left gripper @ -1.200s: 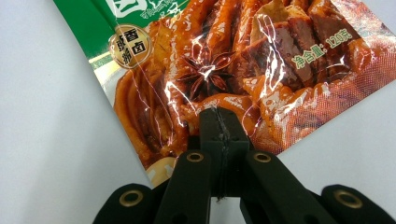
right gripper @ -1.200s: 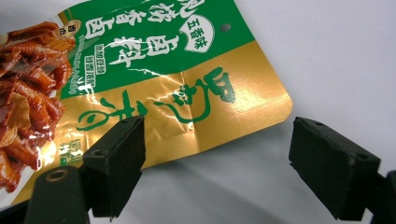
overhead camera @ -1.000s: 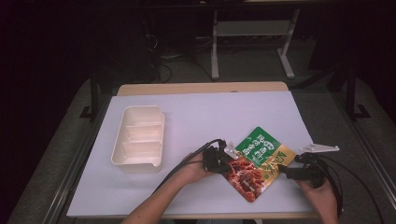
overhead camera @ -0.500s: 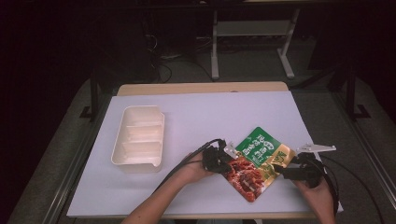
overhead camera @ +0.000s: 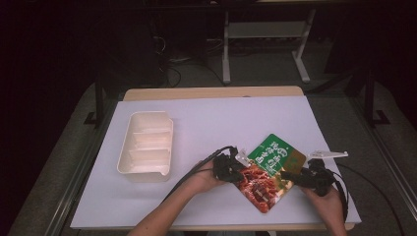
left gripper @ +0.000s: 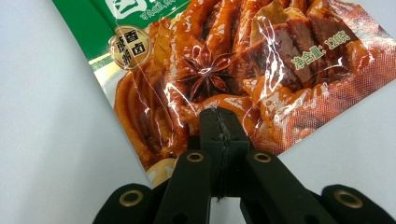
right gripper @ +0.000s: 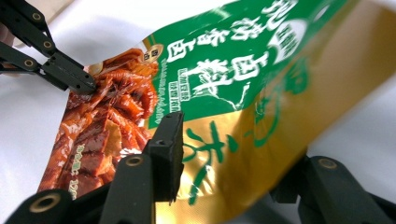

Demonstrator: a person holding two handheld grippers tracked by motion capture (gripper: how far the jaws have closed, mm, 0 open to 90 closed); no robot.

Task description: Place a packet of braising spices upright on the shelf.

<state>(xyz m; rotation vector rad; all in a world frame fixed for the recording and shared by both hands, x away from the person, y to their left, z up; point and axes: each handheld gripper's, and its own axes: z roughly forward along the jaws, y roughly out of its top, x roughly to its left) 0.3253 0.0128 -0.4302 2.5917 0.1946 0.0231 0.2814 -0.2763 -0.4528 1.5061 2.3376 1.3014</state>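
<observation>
The white sheet-covered table (overhead camera: 206, 128) carries a cream plastic tray with three compartments (overhead camera: 147, 147) at its left, all of them bare. Well to the tray's right, near the front edge, lies the glossy green, gold and red food pouch (overhead camera: 268, 169), its contents hidden behind the printed foil. The left gripper (overhead camera: 235, 172) is clamped on the pouch's red edge, jaws pressed together. The right gripper (overhead camera: 290, 175) straddles the gold edge; its jaws have just been closing, and the far one is hidden behind the foil.
</observation>
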